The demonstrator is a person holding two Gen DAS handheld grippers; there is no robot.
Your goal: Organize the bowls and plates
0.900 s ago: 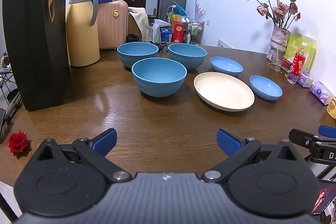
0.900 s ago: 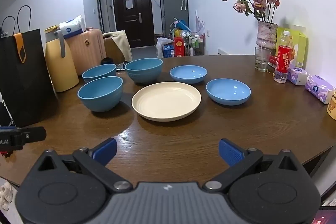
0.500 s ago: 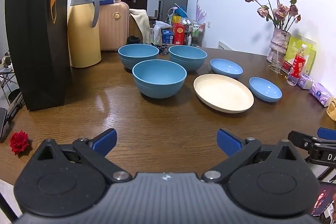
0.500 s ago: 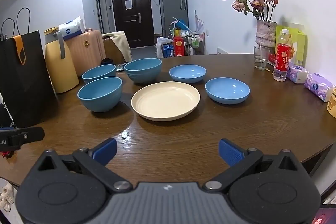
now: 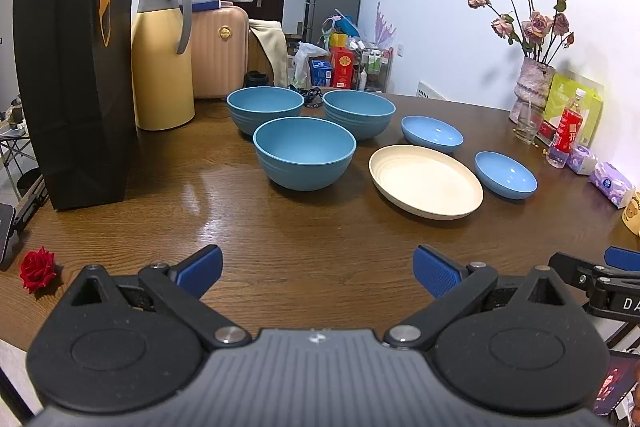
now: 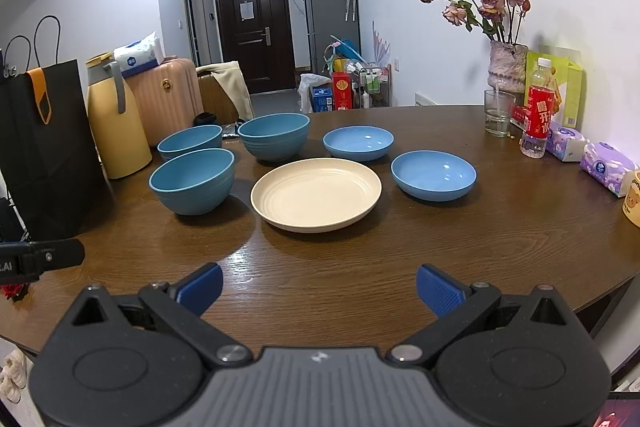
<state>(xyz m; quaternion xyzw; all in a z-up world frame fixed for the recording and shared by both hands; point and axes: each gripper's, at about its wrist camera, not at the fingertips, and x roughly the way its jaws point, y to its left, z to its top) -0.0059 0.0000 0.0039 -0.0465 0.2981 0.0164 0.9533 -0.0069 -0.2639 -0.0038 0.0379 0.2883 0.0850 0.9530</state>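
Left wrist view is showing the left gripper (image 5: pixel 316 271) hovering over the near edge of the wooden table (image 5: pixel 320 251), its blue pads standing wide apart with nothing between them. Right wrist view is showing the right gripper (image 6: pixel 318 289) doing the same, jaws spread and empty, also above the near edge.

Three deep blue bowls (image 6: pixel 192 181) are sitting in a cluster toward the table's left side, two toward the far edge and one nearer. A cream plate (image 6: pixel 316 193) is lying about mid-table, just right of the nearest bowl. Two shallow blue dishes (image 6: pixel 434 175) are resting close to the plate, one beyond it and one to its right, none touching.

A black paper bag (image 5: pixel 76 87) and a yellow jug (image 5: pixel 162 59) are standing along the left edge. Near the right edge, a vase of dried roses (image 6: pixel 507 67), a glass (image 6: pixel 498 113) and a bottle (image 6: pixel 537 115) with a red label bearing white Chinese characters are grouped together; I cannot read them surely. Purple tissue packs (image 6: pixel 606 167) are lying beside them, print too small to read. White letters "D" and "LAI" are showing on the black bars at the frames' sides. A red rose (image 5: pixel 38 267) is lying at the near left corner.
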